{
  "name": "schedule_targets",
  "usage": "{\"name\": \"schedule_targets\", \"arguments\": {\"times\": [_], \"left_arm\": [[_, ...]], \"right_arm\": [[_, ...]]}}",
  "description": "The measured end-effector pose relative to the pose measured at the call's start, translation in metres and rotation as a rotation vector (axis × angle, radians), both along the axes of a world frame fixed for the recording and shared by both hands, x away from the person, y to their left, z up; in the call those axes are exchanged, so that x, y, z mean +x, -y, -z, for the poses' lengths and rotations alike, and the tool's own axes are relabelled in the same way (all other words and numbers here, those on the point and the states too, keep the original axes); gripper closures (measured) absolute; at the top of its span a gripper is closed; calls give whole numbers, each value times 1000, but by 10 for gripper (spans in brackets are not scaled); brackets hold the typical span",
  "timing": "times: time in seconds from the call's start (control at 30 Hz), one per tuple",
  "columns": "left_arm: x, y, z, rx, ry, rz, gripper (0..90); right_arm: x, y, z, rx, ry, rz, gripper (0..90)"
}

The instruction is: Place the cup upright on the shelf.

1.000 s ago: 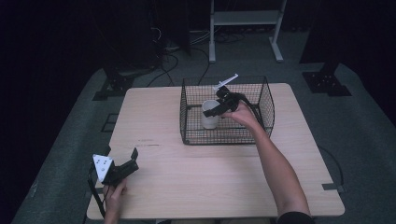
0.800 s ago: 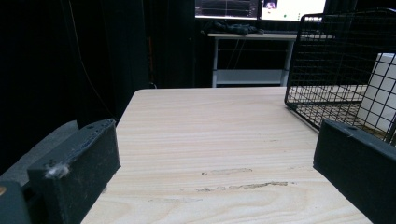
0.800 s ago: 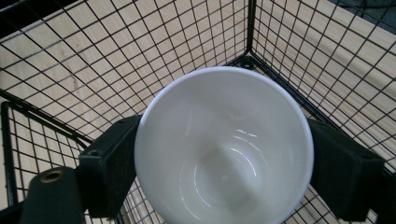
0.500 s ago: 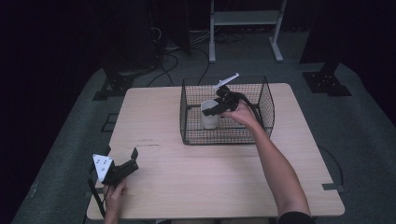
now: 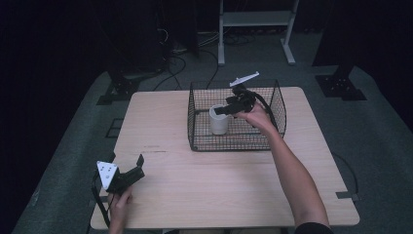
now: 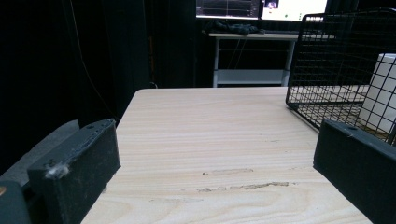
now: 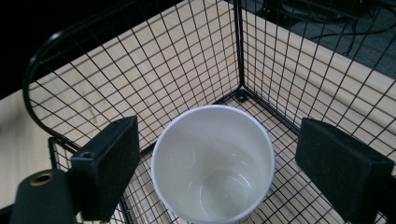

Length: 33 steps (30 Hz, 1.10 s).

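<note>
An empty white cup (image 5: 218, 121) stands upright inside a black wire basket (image 5: 234, 146) at the table's far middle. My right gripper (image 5: 223, 110) hovers over the cup's rim, open. In the right gripper view its two pads (image 7: 110, 164) flank the cup (image 7: 212, 163) on both sides without touching it. My left gripper (image 5: 125, 162) rests low over the near left corner of the table, open, with nothing between its jaws. In the left gripper view the basket (image 6: 327, 56) and the cup (image 6: 380, 93) sit off to the right, beyond the left gripper (image 6: 215, 140).
The wooden table (image 5: 195, 195) is bare in front of the basket and on the left. The basket's wire walls (image 7: 187, 56) close in around the cup. Stands and cables (image 5: 170, 63) lie on the dark floor beyond the far edge.
</note>
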<state>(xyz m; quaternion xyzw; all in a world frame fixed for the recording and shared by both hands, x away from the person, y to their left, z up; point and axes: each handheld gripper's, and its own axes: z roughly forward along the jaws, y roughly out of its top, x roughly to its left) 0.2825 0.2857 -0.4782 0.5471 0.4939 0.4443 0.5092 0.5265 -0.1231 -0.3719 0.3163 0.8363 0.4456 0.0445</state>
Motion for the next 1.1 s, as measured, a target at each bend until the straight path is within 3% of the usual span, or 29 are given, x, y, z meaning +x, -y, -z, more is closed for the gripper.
{"name": "schedule_targets", "arguments": {"times": [0.37, 0.83, 1.1], "left_arm": [[-1, 0, 0, 1, -1, 4, 0], [-1, 1, 0, 8, -3, 2, 0], [-1, 1, 0, 8, -2, 2, 0]], "right_arm": [[-16, 17, -14, 30, 22, 14, 132], [-34, 43, -18, 49, 27, 26, 132], [-44, 49, -19, 60, 33, 21, 132]]}}
